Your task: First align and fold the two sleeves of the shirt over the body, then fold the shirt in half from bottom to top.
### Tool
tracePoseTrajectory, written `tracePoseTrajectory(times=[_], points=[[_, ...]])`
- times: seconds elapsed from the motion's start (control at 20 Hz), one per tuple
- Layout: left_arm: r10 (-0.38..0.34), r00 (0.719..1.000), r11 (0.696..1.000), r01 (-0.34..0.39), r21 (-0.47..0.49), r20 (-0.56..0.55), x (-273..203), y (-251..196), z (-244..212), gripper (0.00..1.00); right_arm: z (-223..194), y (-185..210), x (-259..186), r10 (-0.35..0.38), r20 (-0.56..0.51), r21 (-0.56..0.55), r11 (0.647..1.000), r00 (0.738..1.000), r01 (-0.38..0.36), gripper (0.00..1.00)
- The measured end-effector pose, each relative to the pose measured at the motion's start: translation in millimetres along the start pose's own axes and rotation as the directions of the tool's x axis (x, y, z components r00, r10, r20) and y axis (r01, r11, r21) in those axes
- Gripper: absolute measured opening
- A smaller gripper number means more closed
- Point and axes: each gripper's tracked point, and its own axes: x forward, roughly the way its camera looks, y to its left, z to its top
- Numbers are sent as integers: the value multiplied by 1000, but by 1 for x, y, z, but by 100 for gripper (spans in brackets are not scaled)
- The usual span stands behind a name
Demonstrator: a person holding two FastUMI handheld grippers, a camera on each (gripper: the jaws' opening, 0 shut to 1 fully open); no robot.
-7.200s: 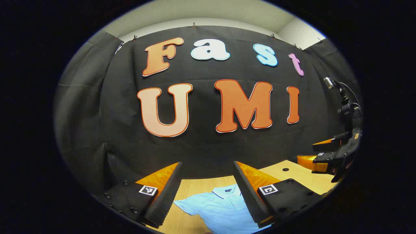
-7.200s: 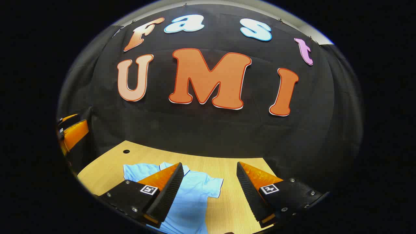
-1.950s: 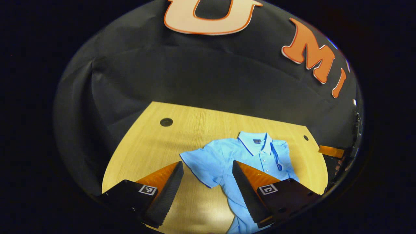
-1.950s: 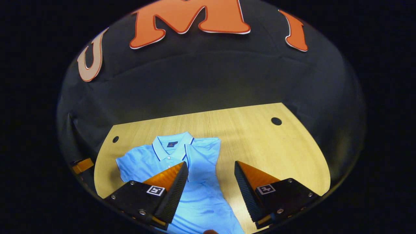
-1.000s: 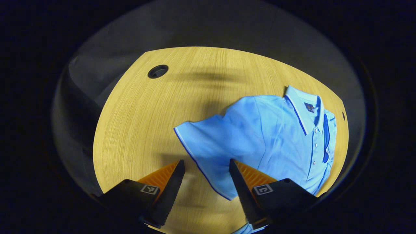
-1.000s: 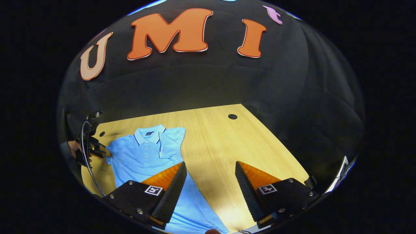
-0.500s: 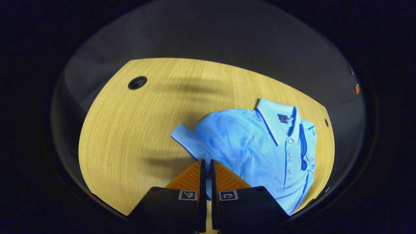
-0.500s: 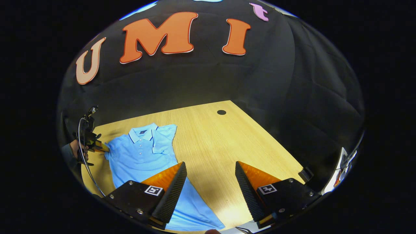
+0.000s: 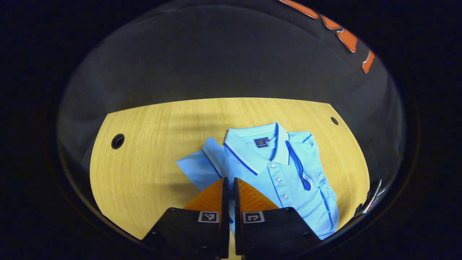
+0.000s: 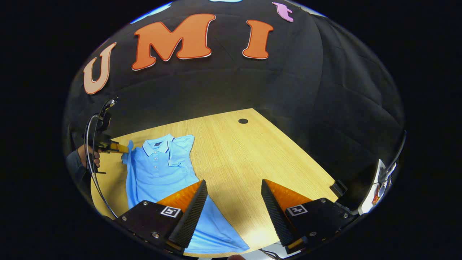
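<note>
At the near edge of the left gripper view, the left gripper (image 9: 228, 184) is pinched tight on the left sleeve (image 9: 196, 166) of the light blue shirt (image 9: 285, 169), cloth caught between its two fingers; the sleeve is lifted and drawn in toward the collar (image 9: 258, 144); the shirt lies face up, buttons showing, on the wooden table (image 9: 144, 151). The step in hand looks to be the left sleeve fold; next the sleeve needs carrying across onto the chest, laid flat with its edge square, then let go. The right gripper (image 10: 234, 202) hangs spread wide above the table near the shirt's hem, holding nothing; the right sleeve (image 10: 182, 151) already lies folded over the body. The right gripper view adds the hand (image 10: 86, 153) holding the left gripper at the shirt's far side, and the hem; the left gripper view gives the pinch itself close up.
</note>
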Motion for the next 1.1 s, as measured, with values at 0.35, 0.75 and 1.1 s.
tracePoseTrajectory(times=[0.35, 0.75, 1.1], points=[[-159, 987, 982, 160, 103, -13, 5, -66, 0, 26, -20, -9, -2, -12, -22, 32, 999, 1000, 12, 91], [-117, 993, 985, 112, 130, 26, -55, -58, -38, 93, -42, -4, 6, 75, -75, -21, 997, 994, -76, 92], [-13, 1000, 996, 11, 88, 22, -129, -54, -129, 99, -81, 7, 19, 209, -175, -147, 961, 962, -236, 93]])
